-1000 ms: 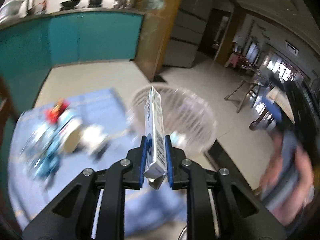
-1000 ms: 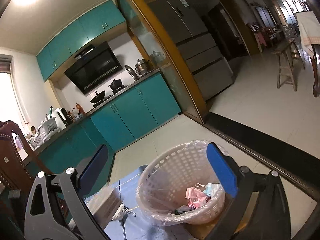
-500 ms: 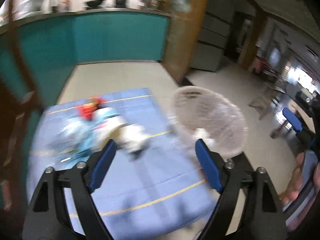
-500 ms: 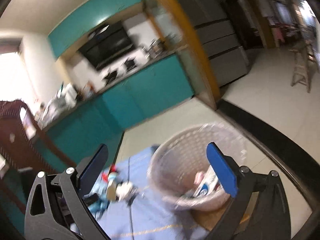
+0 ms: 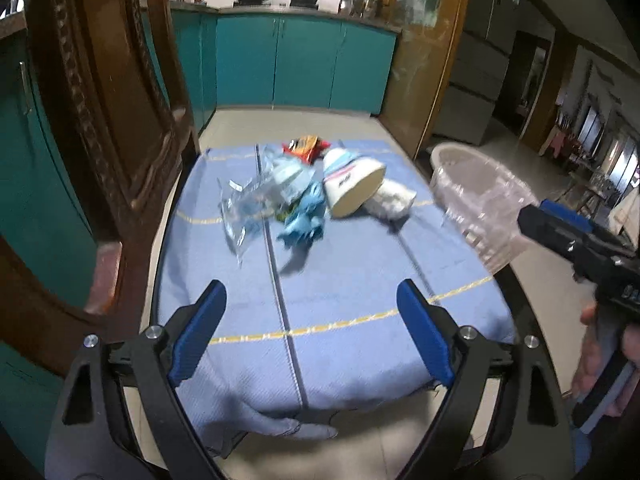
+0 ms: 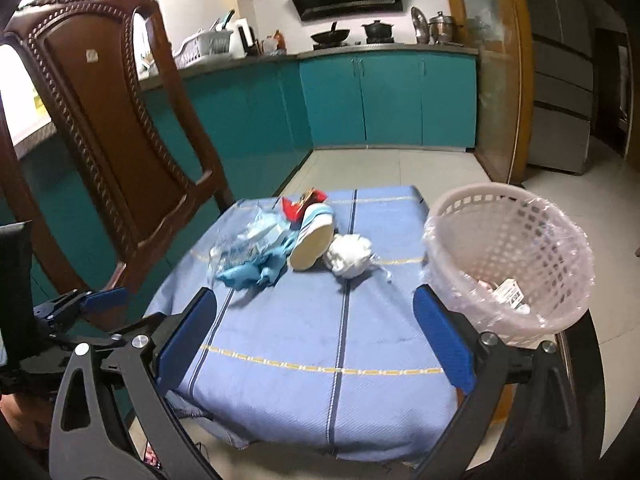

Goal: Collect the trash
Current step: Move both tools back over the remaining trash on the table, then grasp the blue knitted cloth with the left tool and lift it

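A heap of trash lies on the far half of a blue cloth (image 5: 344, 292) (image 6: 304, 332): a clear plastic bag (image 5: 244, 200) (image 6: 240, 240), a blue crumpled glove (image 5: 304, 216) (image 6: 252, 270), a paper cup on its side (image 5: 352, 184) (image 6: 314, 238), a white tissue wad (image 5: 392, 200) (image 6: 350, 256) and a red wrapper (image 5: 306, 146) (image 6: 298, 206). A lined white basket (image 5: 480, 200) (image 6: 508, 264) at the cloth's right edge holds a carton and scraps. My left gripper (image 5: 312, 336) is open and empty over the near cloth. My right gripper (image 6: 316, 340) is open and empty too.
A carved wooden chair (image 5: 100, 120) (image 6: 112, 128) stands close on the left of the cloth. Teal kitchen cabinets (image 5: 296, 68) (image 6: 384, 100) line the far wall. Tiled floor lies beyond and to the right. The right gripper's body (image 5: 580, 240) shows in the left wrist view.
My left gripper let go of the white carton over the basket, opened, and swung back left over the cloth. My right gripper turned from the basket toward the trash heap.
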{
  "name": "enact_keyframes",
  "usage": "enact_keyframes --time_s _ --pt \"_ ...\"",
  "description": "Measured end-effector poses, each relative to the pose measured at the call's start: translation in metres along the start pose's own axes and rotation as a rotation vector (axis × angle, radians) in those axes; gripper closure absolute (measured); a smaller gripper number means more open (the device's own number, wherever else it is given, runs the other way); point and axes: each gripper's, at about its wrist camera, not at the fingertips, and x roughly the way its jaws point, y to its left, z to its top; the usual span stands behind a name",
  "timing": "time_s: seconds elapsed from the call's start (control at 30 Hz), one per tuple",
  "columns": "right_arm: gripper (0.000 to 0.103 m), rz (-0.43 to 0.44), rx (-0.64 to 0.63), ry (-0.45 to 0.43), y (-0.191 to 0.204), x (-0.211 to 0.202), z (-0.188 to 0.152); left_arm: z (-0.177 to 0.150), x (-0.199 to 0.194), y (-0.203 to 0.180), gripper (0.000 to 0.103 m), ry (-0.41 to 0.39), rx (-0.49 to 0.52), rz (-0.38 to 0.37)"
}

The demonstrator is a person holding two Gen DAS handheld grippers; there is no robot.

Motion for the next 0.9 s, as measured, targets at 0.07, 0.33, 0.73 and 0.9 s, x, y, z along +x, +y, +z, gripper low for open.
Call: enact_keyframes --time_s 0.07,0.33,0.73,0.9 --pt "0.006 -0.002 0.005 0.002 -0.001 0.002 -0.001 -0.002 0.003 -0.004 0.016 0.011 0.012 -0.004" --pt "0.006 -0.004 0.016 0.010 -0.008 0.001 -0.007 0.002 -0.001 -0.004 0.016 -0.001 -0.001 -0.032" --pt "0.006 0.015 0.031 -0.001 -0.010 -0.001 -0.005 0.018 0.042 0.007 0.022 0.041 -0.018 0.004" --pt "0.006 0.021 0.034 -0.007 -0.011 -0.004 -0.004 0.032 0.086 0.013 0.036 0.084 -0.020 0.024"
